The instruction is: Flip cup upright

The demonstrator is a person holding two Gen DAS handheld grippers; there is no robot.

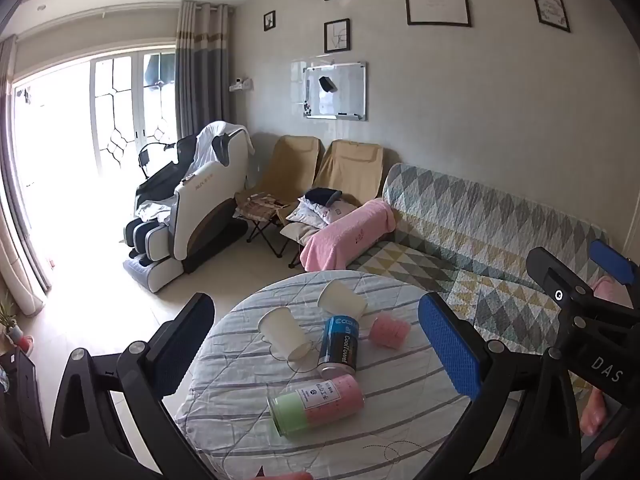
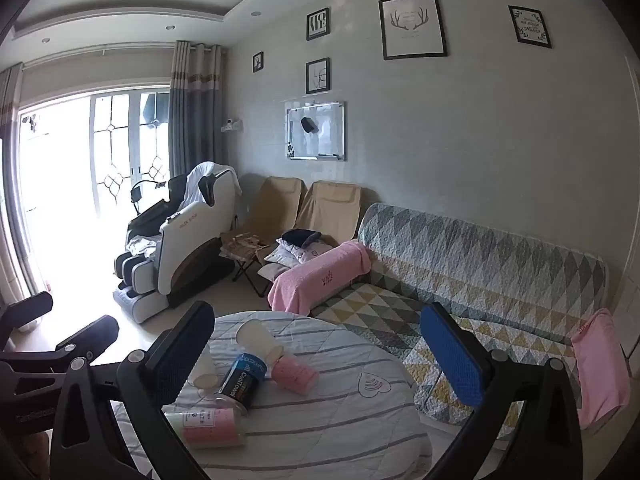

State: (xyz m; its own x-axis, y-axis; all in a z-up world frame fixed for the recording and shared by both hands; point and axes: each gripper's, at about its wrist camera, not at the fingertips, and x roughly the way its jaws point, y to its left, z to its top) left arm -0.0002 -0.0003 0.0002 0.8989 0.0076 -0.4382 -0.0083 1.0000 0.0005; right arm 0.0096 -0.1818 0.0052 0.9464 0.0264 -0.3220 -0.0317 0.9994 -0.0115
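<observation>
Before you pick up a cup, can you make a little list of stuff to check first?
1. Left gripper open: ok.
2. Right gripper open: ok.
3. Both hands free of things: ok.
4. Cups upright: not ok; both white paper cups, one and the other, lie tipped over on the table.
5. Room around the cups: not ok; the blue can lies against them.
6. Which cup goes first: cannot tell.

Left wrist view: raised, looking down and forward across the round table point(image 1: 248, 432) toward the sofa point(image 1: 500, 232) and window, right gripper point(image 1: 576, 276) at its right edge. Right wrist view: similar height, same facing, set further right. Both share table, sofa, wall.
</observation>
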